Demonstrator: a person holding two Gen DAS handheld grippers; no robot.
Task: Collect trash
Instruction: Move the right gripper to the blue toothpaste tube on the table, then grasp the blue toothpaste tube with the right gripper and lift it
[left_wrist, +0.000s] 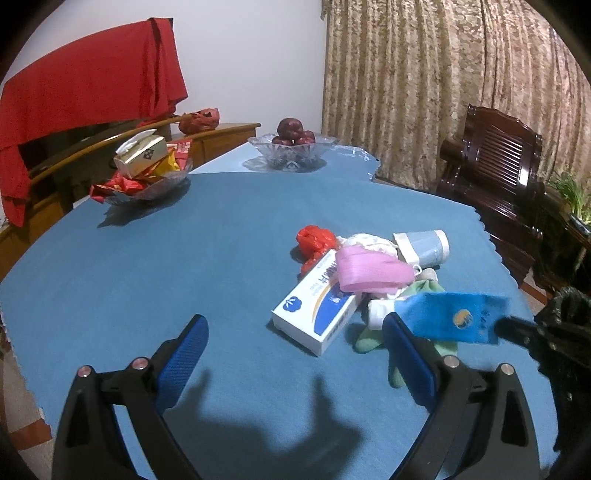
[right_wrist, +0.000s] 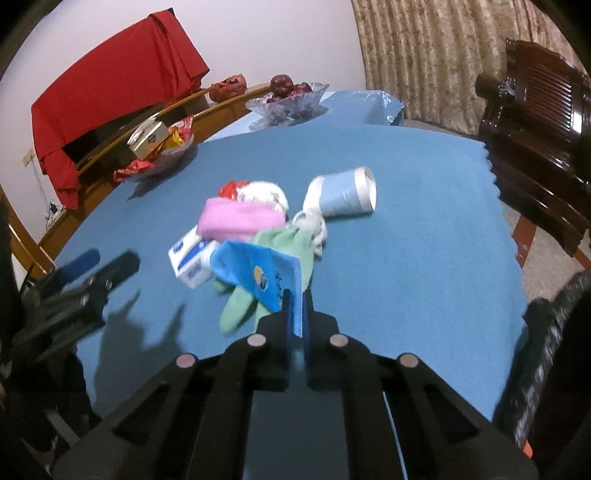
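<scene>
Right gripper (right_wrist: 295, 314) clamped on blue packet (right_wrist: 258, 275), lifted just above green glove (right_wrist: 291, 245) in trash pile on blue tablecloth (right_wrist: 406, 240). Left gripper (left_wrist: 295, 332) spread wide, empty, beside white box (left_wrist: 317, 314).

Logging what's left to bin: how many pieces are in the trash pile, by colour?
Blue: 2, wrapper in the right gripper, paper cup
Pink: 1, mask
Red: 1, crumpled bag
Green: 1, glove
White: 2, box, wad
Total: 7
</scene>
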